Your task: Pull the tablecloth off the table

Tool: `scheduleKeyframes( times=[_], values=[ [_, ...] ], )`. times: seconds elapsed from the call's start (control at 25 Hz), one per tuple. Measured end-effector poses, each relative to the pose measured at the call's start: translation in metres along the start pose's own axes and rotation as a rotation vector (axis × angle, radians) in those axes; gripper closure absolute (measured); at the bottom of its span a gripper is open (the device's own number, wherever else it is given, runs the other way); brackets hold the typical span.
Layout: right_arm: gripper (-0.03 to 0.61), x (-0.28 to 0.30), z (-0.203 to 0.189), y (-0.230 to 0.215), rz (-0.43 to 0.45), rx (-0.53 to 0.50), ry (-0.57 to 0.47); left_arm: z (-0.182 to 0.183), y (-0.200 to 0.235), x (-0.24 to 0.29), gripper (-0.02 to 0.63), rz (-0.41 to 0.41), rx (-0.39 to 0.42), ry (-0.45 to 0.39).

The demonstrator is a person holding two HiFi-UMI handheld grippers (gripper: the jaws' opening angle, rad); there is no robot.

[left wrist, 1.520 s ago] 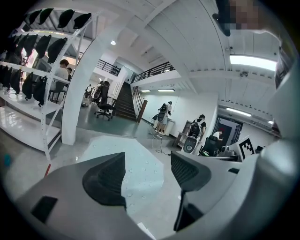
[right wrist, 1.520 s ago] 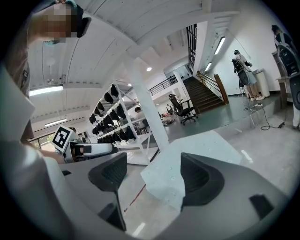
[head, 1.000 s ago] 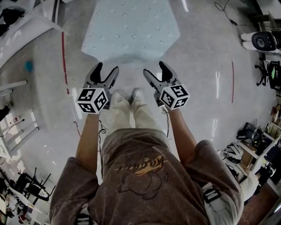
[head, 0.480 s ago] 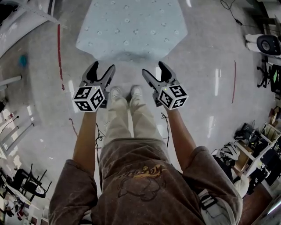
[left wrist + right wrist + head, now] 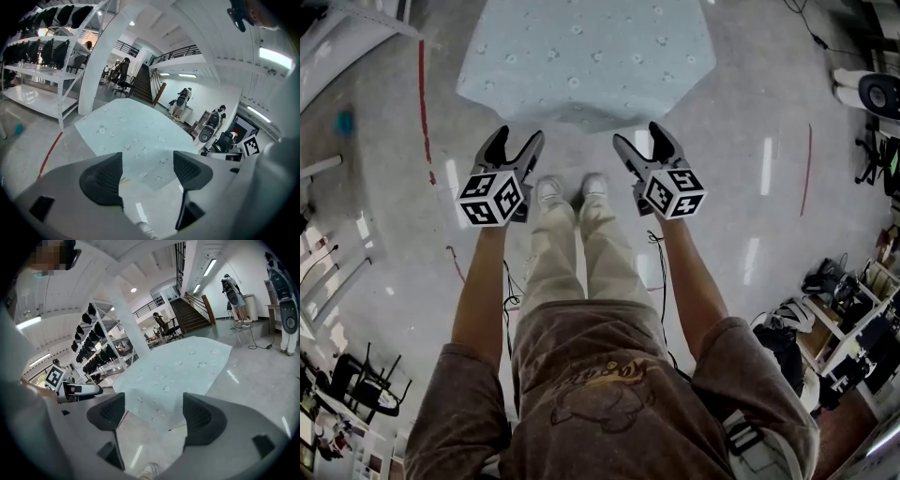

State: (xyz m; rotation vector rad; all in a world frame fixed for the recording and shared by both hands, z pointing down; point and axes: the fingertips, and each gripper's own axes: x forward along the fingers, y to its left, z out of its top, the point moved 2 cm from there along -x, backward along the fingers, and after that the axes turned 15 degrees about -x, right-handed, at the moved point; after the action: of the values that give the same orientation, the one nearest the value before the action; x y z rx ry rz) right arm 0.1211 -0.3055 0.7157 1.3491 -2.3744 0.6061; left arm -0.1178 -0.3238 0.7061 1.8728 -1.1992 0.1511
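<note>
A pale blue tablecloth with small flower prints covers a table straight ahead; its near edge hangs down just past my feet. It also shows beyond the jaws as the tablecloth in the left gripper view and the tablecloth in the right gripper view. My left gripper is open and empty, held short of the cloth's near left corner. My right gripper is open too, with nothing between its fingers, just below the cloth's near edge. Neither touches the cloth.
A red line runs along the glossy floor at left. White shelving stands left of the table. At right are a speaker-like device, chairs and cluttered shelves. People stand near a staircase in the distance.
I have stepped closer to the table: the cloth's near edge has come down the head view towards both grippers. Both grippers stay open, the right one slightly raised.
</note>
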Motion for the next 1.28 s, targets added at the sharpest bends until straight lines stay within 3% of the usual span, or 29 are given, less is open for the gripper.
scheduleKeyframes(
  times=[0.52, 1.0, 1.28],
  values=[
    [0.201, 0.027, -0.051, -0.029, -0.055, 0.082, 0.053, -0.026, 0.054, 0.035, 0.284, 0.053, -0.046, 0.039],
    [0.201, 0.052, -0.069, -0.038, -0.033, 0.099, 0.051, -0.037, 0.081, 0.067, 0.273, 0.025, -0.051, 0.071],
    [0.212, 0.061, -0.067, -0.038, -0.002, 0.094, 0.024, -0.034, 0.076, 0.079, 0.273, -0.045, -0.001, 0.077]
  ],
)
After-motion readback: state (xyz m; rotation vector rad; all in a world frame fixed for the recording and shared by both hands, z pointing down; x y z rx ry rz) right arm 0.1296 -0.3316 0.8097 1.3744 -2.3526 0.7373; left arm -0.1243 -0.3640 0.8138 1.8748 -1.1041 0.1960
